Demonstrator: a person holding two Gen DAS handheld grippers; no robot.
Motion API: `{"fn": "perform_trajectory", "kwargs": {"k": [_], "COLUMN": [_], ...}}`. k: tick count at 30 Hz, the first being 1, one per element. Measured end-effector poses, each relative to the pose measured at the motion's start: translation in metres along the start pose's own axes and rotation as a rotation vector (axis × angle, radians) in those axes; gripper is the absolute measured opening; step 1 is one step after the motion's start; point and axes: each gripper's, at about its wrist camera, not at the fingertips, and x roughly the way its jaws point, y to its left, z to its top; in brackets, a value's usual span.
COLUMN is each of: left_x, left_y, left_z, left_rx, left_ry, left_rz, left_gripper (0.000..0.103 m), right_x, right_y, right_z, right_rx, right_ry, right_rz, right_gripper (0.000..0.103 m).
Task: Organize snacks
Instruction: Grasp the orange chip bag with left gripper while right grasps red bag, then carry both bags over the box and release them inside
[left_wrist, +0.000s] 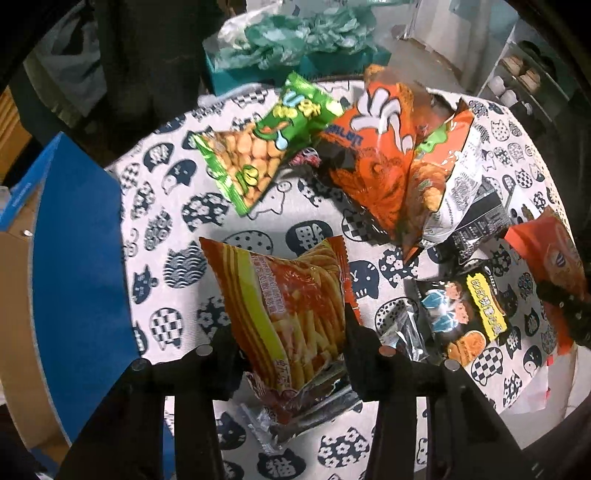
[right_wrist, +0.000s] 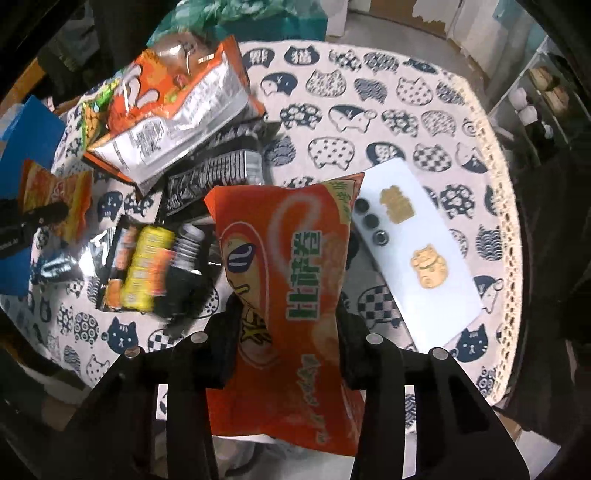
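Note:
My left gripper (left_wrist: 291, 328) is shut on a red and yellow fries bag (left_wrist: 291, 306), held above the round table. My right gripper (right_wrist: 284, 314) is shut on an orange chip bag (right_wrist: 288, 280), also held above the cloth; that bag and gripper show at the right edge of the left wrist view (left_wrist: 550, 266). A green pea snack bag (left_wrist: 258, 147), an orange claw-print bag (left_wrist: 373, 155) and a small black snack pack (left_wrist: 465, 317) lie on the table. The left gripper with its fries bag shows at the left in the right wrist view (right_wrist: 55, 206).
The table wears a cat-print cloth (right_wrist: 369, 110). A white card with gold cat stickers (right_wrist: 417, 251) lies right of the orange bag. A blue box (left_wrist: 77, 280) stands at the table's left. A teal box with plastic bags (left_wrist: 295, 40) sits beyond.

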Motion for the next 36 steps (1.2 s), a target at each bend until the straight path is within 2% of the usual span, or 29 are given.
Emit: {"fn": "perform_trajectory", "kwargs": {"k": [8,13,21,24,36], "left_x": [-0.035,-0.061,-0.092,-0.1,-0.117], "left_y": [0.013,0.023,0.048,0.058,0.102], "left_z": [-0.001,-0.008,-0.017,-0.022,-0.04], "left_rx": [0.004,0.004,-0.027,-0.035,-0.097], "left_ry": [-0.099,-0.164,-0.247,-0.267,-0.305], "left_rz": [0.017,0.033,0.063,0.084,0.091], "left_gripper": [0.046,0.046,0.046,0.046,0.046], "right_x": [-0.046,-0.07,-0.086,-0.091,-0.108], "right_y": [-0.002,0.018,0.052,0.068,0.137], "right_z": [0.01,0.02,0.037,0.044,0.065], "right_rx": [0.008,-0.015,-0.065,-0.085,-0.198], "right_ry": [-0.101,-0.166,-0.209,-0.223,-0.264], "right_rz": [0.041,0.08,0.131,0.146,0.19], "right_gripper": [0.041,0.041,0.041,0.041,0.041]}}
